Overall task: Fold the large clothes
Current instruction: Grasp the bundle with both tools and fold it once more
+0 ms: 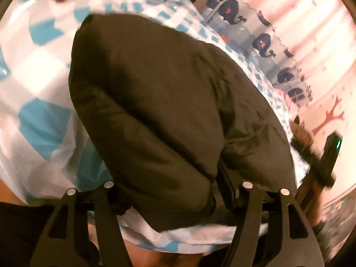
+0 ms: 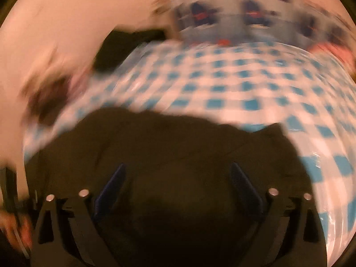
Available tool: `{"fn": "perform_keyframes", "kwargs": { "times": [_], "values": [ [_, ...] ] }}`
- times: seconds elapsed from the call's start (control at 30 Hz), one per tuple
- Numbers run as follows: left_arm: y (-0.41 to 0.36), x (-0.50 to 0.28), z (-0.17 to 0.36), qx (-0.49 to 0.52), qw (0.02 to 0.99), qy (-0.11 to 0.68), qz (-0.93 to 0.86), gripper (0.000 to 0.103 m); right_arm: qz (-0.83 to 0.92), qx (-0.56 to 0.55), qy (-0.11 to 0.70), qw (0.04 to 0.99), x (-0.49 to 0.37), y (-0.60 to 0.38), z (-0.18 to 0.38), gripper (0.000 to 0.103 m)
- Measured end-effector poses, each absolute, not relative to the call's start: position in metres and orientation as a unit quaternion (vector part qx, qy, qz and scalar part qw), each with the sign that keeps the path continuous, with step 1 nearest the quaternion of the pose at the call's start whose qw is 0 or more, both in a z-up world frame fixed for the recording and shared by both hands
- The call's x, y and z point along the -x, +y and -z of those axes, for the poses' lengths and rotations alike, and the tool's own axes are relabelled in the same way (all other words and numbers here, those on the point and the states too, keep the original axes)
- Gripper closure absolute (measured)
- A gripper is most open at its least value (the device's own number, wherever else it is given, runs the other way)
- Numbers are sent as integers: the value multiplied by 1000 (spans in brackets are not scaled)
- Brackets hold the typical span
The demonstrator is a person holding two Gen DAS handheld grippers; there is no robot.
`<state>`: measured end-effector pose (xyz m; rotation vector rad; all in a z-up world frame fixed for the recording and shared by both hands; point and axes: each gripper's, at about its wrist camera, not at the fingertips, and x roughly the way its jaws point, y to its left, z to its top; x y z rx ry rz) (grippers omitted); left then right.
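txt: none legible | labels: none | both views blurry

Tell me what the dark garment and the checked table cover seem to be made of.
Dark garment: matte woven or knit fabric, possibly padded; it puffs in soft folds without shine. Checked table cover: likely thin plastic sheet, glossy; glare streaks and a translucent crinkled edge show in the left wrist view.
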<state>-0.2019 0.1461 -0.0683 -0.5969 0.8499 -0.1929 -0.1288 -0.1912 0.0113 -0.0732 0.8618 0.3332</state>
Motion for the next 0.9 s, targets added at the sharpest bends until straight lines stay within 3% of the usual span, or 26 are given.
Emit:
{"fn": "perform_keyframes", "kwargs": {
  "times": [0.13, 0.33, 0.5, 0.6, 0.67, 0.7, 0.73, 0.77, 0.8, 0.9],
  "values": [
    [145, 192, 75, 314, 848, 421, 76, 34, -151, 35, 417, 896, 133, -185, -11, 6],
    [165, 197, 86, 385, 821, 419, 59, 31, -164, 73, 316, 932, 175, -157, -55, 6],
    [176, 208, 82, 431, 811, 394, 38, 30, -148, 117, 402, 896, 148, -131, -7, 6],
    [183, 204, 87, 449, 797, 403, 31, 20, -149, 85, 387, 906, 162, -136, -13, 6],
    [188, 195, 98, 482, 776, 406, 29, 20, -159, 71, 362, 916, 174, -137, -24, 6],
    [189, 193, 100, 484, 776, 402, 30, 27, -163, 66, 374, 911, 175, -136, -19, 6],
    [187, 191, 97, 485, 783, 387, 35, 42, -164, 69, 395, 901, 172, -132, -9, 6],
    [182, 187, 94, 481, 787, 383, 46, 70, -159, 87, 412, 893, 170, -127, 10, 6],
    [171, 184, 77, 453, 808, 375, 47, 81, -154, 97, 409, 894, 171, -123, 16, 6],
    [122, 181, 17, 317, 886, 335, 51, 90, -135, 114, 408, 896, 167, -120, 24, 6]
  ]
}}
